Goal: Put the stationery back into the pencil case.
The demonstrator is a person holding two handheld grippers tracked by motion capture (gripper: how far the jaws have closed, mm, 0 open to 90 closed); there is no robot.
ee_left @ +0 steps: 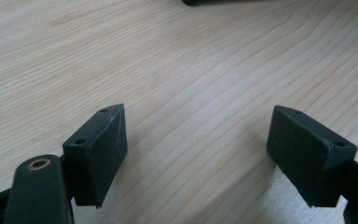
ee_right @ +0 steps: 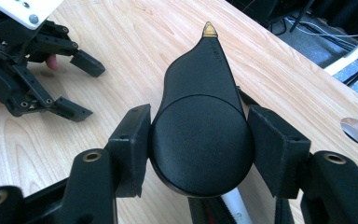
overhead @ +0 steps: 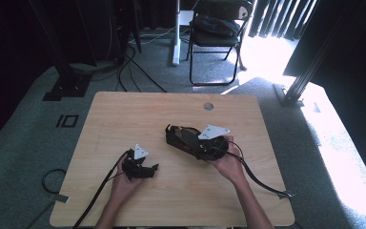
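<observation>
A black teardrop-shaped tool point(ee_right: 198, 84) with a small brass tip sits between the pads of my right gripper point(ee_right: 200, 144), which is shut on its round body. The tip points away from the camera over the wooden table point(ee_right: 135, 28). From above, the right gripper point(overhead: 183, 138) holds the tool point(overhead: 176, 133) near the table's middle, aimed to the upper left. My left gripper point(overhead: 152, 170) rests low at the front left, open, with bare wood between its pads point(ee_left: 103, 154). It also appears in the right gripper view, where the left gripper point(ee_right: 85, 88) stands open with a fingertip of the hand behind it.
A round cable hole point(overhead: 208, 106) is cut near the table's far edge. A black folding chair point(overhead: 217, 33) stands behind the table point(overhead: 124, 114), with cables on the carpet. Each gripper's cable trails toward the front edge. A dark edge point(ee_left: 200, 2) shows at the top of the left gripper view.
</observation>
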